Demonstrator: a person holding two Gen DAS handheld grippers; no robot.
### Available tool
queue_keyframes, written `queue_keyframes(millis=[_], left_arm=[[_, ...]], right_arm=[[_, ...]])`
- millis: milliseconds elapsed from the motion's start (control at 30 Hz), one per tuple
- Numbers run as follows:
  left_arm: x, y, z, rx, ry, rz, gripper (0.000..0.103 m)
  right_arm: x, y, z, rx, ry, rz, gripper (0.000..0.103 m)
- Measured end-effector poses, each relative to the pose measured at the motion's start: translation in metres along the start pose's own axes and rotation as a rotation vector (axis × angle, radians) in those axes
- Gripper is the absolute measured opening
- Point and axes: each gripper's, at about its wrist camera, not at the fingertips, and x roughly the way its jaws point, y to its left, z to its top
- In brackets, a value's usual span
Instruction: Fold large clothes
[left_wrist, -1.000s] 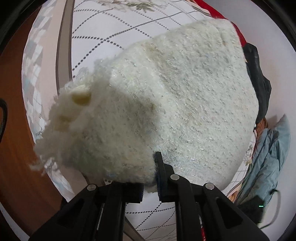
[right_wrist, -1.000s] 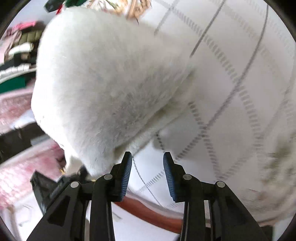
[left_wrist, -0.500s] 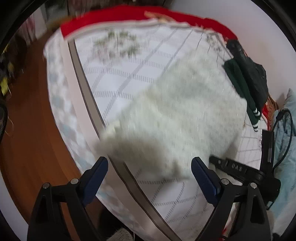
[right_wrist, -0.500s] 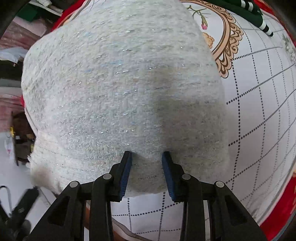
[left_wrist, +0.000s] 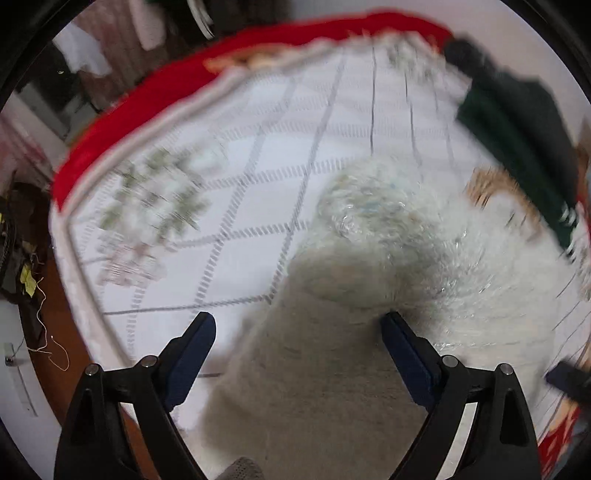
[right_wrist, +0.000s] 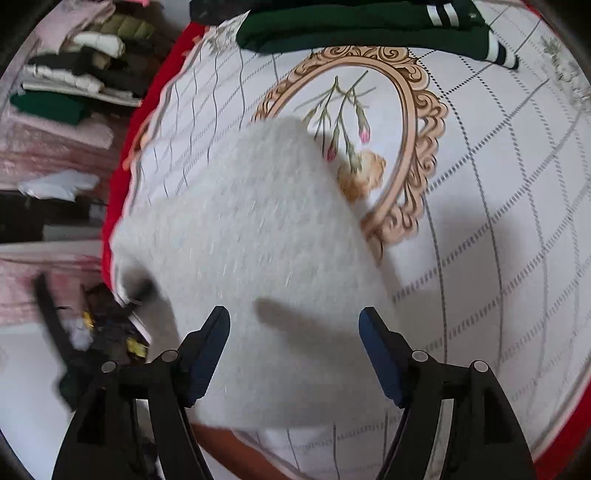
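Observation:
A fluffy white sweater (right_wrist: 255, 236) lies folded on the bed's white checked cover (right_wrist: 498, 206). In the left wrist view the sweater (left_wrist: 399, 266) is blurred and fills the lower right. My left gripper (left_wrist: 299, 328) is open and empty, its jaws wide apart just above the sweater's near edge. My right gripper (right_wrist: 293, 323) is open and empty too, jaws spread over the sweater's near part, which lies close to the bed's edge.
A folded dark green garment (right_wrist: 354, 29) lies at the far side of the bed, also in the left wrist view (left_wrist: 517, 147). A red blanket edge (left_wrist: 155, 88) rims the bed. Stacked clothes (right_wrist: 74, 70) sit on shelves at left. Brown floor (left_wrist: 55, 332) lies beside the bed.
Both grippers let go of the sweater and opened wide, the left first, then the right. The sweater dropped onto the bed and both grippers pulled back above it.

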Motion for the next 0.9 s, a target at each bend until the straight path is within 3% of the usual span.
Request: queue_keyframes(millis=[100, 133, 200, 300, 367, 500, 633, 767, 833, 900], left_arm=[[0.011, 0.005, -0.004, -0.017, 0.001, -0.034, 0.096], [0.012, 0.01, -0.005, -0.032, 0.003, -0.054, 0.096], [0.013, 0.014, -0.006, -0.049, 0.01, -0.071, 0.098], [0.018, 0.023, -0.008, -0.087, 0.022, -0.107, 0.1], [0.021, 0.025, -0.009, -0.099, 0.027, -0.118, 0.102], [0.022, 0.024, -0.011, -0.105, 0.029, -0.104, 0.102], [0.01, 0.03, -0.013, -0.131, 0.026, -0.104, 0.102], [-0.038, 0.037, -0.033, -0.183, -0.015, -0.116, 0.101], [-0.066, 0.048, -0.058, -0.264, -0.033, -0.139, 0.101], [-0.077, 0.057, -0.09, -0.364, 0.001, -0.165, 0.101]], right_arm=[[0.037, -0.013, 0.006, -0.01, 0.055, 0.034, 0.078], [0.052, -0.023, 0.014, -0.003, 0.082, 0.089, 0.087], [0.082, -0.048, 0.011, 0.019, 0.149, 0.248, 0.095], [0.116, -0.068, 0.021, 0.037, 0.261, 0.497, 0.097], [0.123, -0.062, 0.025, -0.015, 0.297, 0.57, 0.097], [0.137, -0.021, 0.026, -0.125, 0.324, 0.528, 0.095], [0.115, -0.026, 0.016, -0.042, 0.286, 0.518, 0.06], [0.069, -0.061, -0.015, 0.102, 0.197, 0.508, 0.057], [0.044, -0.087, -0.034, 0.161, 0.157, 0.496, 0.057], [0.013, -0.125, -0.06, 0.201, 0.133, 0.477, 0.06]])
